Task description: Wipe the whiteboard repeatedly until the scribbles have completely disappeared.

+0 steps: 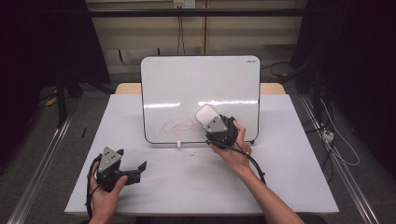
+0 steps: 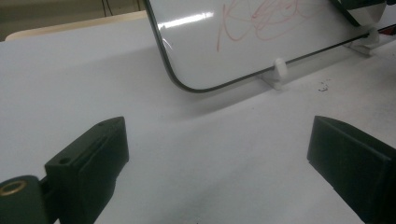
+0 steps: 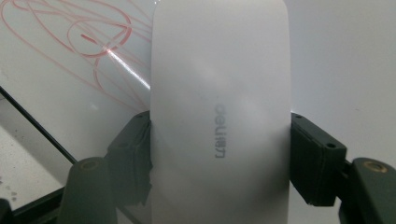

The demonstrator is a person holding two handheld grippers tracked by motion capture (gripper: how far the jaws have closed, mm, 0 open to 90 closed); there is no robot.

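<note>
A whiteboard stands tilted on small white feet at the middle of the table, with red scribble low on it. My right gripper is shut on a white eraser, holding it against the board just right of the scribble. In the right gripper view the eraser sits clamped between both black jaws, with the red scribble up at the left. My left gripper rests at the front left of the table, jaws wide apart. In its own view the left gripper has only tabletop between the jaws.
The white table has open surface around both hands. The board's left foot and a few dark specks lie ahead of the left gripper. Metal rails and cables run along the floor on both sides.
</note>
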